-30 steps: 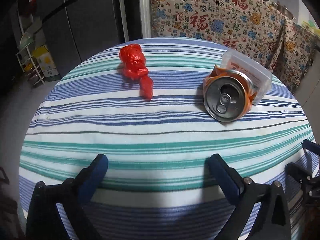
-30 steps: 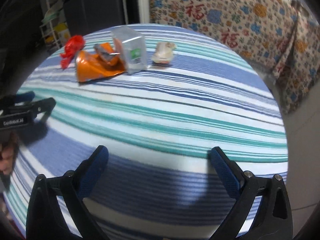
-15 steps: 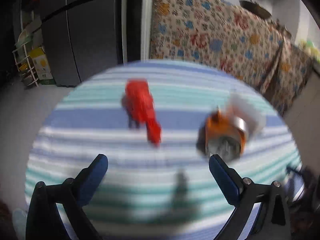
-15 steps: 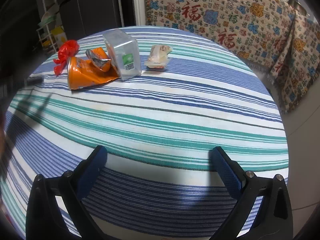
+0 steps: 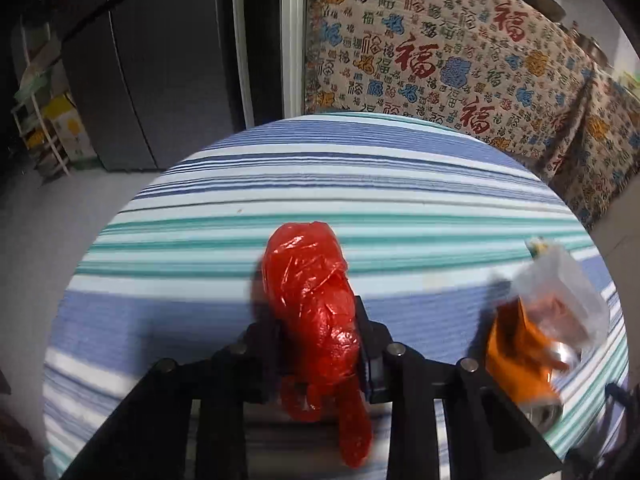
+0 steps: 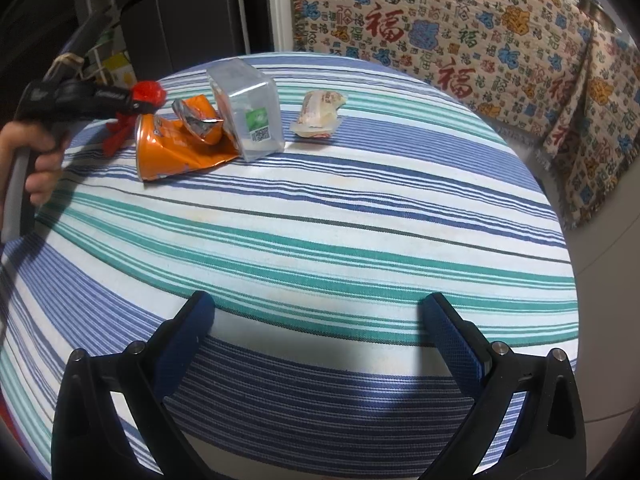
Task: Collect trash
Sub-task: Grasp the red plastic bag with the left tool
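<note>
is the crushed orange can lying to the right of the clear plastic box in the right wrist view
No, the crushed orange can lies left of the clear plastic box, touching it.

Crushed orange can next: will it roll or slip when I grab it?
The orange can is crumpled flat, so it probably won't roll. Bare metal and a torn edge suggest it may slip or snag. It leans on the clear plastic box, which looks light and may shift.

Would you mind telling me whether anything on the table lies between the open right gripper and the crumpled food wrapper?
Nothing visible does. From the right gripper, only bare striped tablecloth runs up to the crumpled wrapper. The clear plastic box and crushed orange can lie to the wrapper's left, off that line.
</note>
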{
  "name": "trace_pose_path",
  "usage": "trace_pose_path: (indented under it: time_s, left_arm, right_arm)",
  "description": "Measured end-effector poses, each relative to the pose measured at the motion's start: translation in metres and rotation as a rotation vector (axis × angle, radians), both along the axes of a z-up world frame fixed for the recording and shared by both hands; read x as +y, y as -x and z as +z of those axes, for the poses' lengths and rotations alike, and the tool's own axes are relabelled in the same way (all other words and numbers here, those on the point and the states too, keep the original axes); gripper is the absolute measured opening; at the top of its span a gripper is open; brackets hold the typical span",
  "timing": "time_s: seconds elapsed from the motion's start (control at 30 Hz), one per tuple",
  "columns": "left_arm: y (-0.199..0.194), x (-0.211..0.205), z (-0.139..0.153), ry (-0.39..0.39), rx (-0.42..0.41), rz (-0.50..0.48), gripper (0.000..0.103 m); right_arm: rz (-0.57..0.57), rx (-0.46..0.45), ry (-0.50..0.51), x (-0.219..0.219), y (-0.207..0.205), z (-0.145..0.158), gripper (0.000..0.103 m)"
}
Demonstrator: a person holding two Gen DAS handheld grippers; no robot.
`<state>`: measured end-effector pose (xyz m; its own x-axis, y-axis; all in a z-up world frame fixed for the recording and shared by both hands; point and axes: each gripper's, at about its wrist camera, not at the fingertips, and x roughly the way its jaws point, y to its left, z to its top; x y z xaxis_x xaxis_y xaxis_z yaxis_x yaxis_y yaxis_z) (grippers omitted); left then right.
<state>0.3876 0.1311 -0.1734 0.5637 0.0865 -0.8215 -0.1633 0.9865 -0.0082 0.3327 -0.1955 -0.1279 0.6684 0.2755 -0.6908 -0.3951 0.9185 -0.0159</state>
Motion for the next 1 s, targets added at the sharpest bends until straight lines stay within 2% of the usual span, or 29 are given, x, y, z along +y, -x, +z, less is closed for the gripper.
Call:
trace_pose_path:
  time_s: [0.13,0.23,0.37,0.4,0.43,0.47,0.5,0.6,0.7,0.73,0.8,0.87,0.9,0.97,1.0]
  left_arm:
    - [0.055,-0.023,0.014,-0.029,-0.017,-0.039,0.030]
    - [0.098,-0.045,0.023,-0.012,-0.012,-0.064,0.031]
    - [0.137,-0.066,0.018,-0.002,-0.022,-0.080,0.033]
    - [0.143,-0.071,0.015,-0.005,-0.028,-0.083,0.037]
    - [0.148,-0.076,0.011,-0.019,-0.035,-0.079,0.051]
    - [0.148,-0.080,0.008,-0.034,-0.038,-0.078,0.061]
    - [0.148,-0.083,0.003,-0.051,-0.037,-0.078,0.075]
    - [0.142,-0.086,-0.009,-0.090,-0.005,-0.078,0.078]
    - [0.143,-0.080,-0.013,-0.081,-0.024,-0.066,0.087]
    - [0.142,-0.076,-0.014,-0.055,-0.017,-0.055,0.089]
    - [0.142,-0.073,-0.014,-0.051,-0.018,-0.055,0.089]
    - [0.142,-0.074,-0.015,-0.053,-0.015,-0.059,0.091]
    - [0.141,-0.074,-0.015,-0.054,-0.014,-0.062,0.092]
    - [0.142,-0.074,-0.015,-0.053,-0.012,-0.065,0.093]
    - [0.142,-0.074,-0.015,-0.052,-0.012,-0.065,0.093]
  right_arm:
    - [-0.001,0.000,0.000,0.001,0.000,0.000,0.103]
    - [0.000,0.000,0.000,0.002,0.000,0.000,0.103]
    - [0.000,0.000,0.001,0.002,0.000,0.000,0.103]
    - [0.000,0.000,0.001,0.003,-0.001,0.000,0.103]
    - [0.000,0.000,0.001,0.003,-0.001,0.000,0.103]
    - [0.000,0.000,0.000,0.003,-0.001,0.000,0.103]
    - [0.000,0.000,0.000,0.002,0.000,0.000,0.103]
    - [0.002,0.001,-0.003,0.002,-0.001,0.000,0.103]
    - [0.010,0.002,-0.011,0.001,-0.003,0.000,0.102]
    - [0.004,0.004,-0.017,-0.002,-0.005,0.001,0.102]
    - [-0.029,0.015,-0.073,-0.016,-0.012,0.008,0.100]
    - [-0.086,-0.012,-0.150,-0.036,-0.029,0.027,0.097]
    - [-0.112,-0.015,-0.164,-0.042,-0.039,0.034,0.095]
    - [-0.126,0.019,-0.203,-0.048,-0.067,0.049,0.078]
    - [-0.111,0.055,-0.230,-0.047,-0.083,0.055,0.073]
